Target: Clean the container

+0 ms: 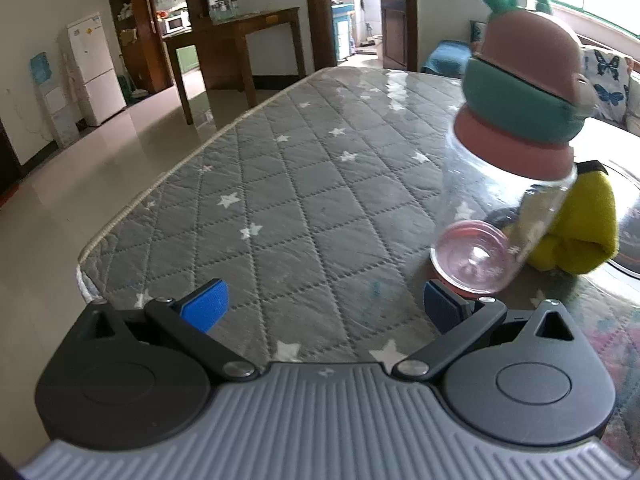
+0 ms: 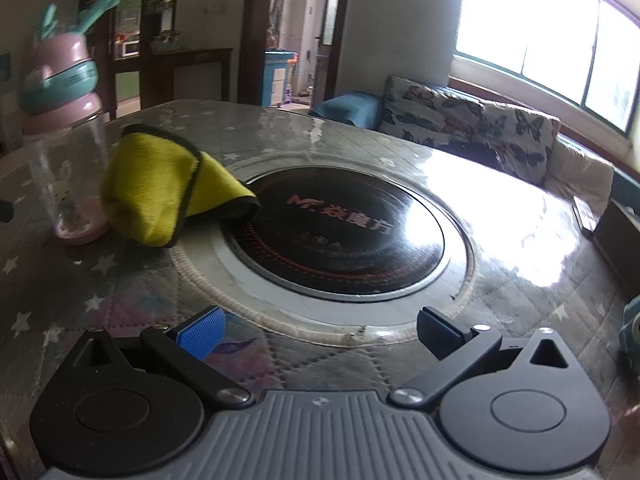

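A clear plastic bottle (image 1: 500,208) with a pink base and a pink and teal cap stands on the table, at the right in the left wrist view. It appears again at the far left in the right wrist view as the bottle (image 2: 66,152). A folded yellow cloth (image 1: 580,224) lies right behind it, the same cloth (image 2: 160,188) resting partly on the round cooktop. My left gripper (image 1: 326,306) is open, its right finger just in front of the bottle's base. My right gripper (image 2: 320,330) is open over the cooktop's near rim, holding nothing.
The table (image 1: 300,200) carries a grey quilted star-pattern cover under clear film. A black round induction cooktop (image 2: 332,232) is set into its middle. A butterfly-print sofa (image 2: 500,132) runs along the window. A wooden desk (image 1: 236,40) and a white fridge (image 1: 96,68) stand across the floor.
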Available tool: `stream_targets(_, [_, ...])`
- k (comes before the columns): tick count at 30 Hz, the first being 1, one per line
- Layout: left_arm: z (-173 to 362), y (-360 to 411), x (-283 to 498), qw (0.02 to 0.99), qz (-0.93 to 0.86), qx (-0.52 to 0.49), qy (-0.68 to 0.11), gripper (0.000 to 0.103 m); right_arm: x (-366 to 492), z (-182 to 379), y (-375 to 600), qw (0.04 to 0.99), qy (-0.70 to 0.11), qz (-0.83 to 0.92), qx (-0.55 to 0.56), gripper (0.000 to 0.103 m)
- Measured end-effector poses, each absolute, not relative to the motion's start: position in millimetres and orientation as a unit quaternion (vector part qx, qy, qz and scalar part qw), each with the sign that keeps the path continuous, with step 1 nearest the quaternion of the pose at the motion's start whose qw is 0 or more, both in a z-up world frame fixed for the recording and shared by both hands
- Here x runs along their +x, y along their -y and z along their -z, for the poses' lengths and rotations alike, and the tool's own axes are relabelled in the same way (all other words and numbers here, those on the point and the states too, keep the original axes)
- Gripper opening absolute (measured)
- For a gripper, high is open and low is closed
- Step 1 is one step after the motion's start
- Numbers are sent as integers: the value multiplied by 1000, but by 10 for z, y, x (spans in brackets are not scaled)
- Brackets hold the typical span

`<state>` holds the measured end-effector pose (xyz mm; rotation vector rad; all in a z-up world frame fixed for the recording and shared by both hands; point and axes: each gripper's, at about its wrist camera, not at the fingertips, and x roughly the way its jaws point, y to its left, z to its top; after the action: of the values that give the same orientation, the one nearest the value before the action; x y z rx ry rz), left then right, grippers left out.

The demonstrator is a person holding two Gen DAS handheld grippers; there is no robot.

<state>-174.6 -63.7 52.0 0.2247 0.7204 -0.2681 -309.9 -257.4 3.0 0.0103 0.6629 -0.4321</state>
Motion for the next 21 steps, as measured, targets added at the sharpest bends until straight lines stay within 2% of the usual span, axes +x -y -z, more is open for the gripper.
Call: stream_targets(21, [-479,689,-1792,917,142,125,-351,103,-3042,-48,2315,931,-322,172,-5,103])
